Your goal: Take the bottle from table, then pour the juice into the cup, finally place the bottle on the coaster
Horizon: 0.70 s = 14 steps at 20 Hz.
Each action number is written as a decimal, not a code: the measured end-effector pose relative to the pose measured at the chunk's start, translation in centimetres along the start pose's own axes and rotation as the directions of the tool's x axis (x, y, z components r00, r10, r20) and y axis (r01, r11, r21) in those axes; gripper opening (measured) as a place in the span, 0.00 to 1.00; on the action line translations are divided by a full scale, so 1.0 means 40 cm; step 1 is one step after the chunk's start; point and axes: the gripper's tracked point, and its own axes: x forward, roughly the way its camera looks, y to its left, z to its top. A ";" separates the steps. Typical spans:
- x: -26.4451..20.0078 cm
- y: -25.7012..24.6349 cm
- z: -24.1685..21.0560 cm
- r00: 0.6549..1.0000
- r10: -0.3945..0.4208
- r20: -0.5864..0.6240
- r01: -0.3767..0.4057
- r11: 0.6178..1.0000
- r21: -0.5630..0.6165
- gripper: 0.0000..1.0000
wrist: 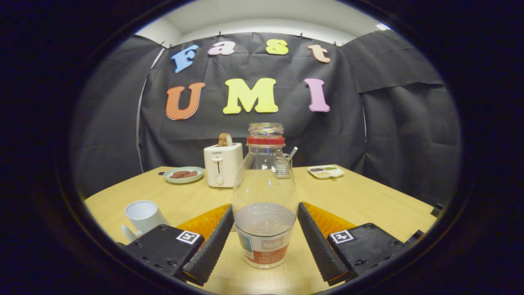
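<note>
Three steps remain, I judge: the bottle point(265, 196) stands upright on the surface point(360, 196) between the fingers of the open claw point(265, 233), ungripped. The cup point(144, 215) waits near the surface's left edge.

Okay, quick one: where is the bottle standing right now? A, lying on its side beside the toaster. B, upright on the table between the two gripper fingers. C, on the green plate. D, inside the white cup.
B: the bottle stands upright on the table between the gripper's fingers, uncapped.

Black tongs point(265, 235): ribbed fingers point(211, 246), orange backing, square markers, screws.
</note>
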 end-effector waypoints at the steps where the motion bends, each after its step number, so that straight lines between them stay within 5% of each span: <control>1: 0.005 -0.013 -0.005 1.000 -0.004 0.000 0.004 1.000 0.017 0.99; 8: 0.015 0.003 -0.008 0.999 0.028 0.023 -0.027 0.999 -0.032 0.82; 14: -0.031 -0.012 0.026 0.998 -0.029 0.063 0.042 0.979 -0.200 0.81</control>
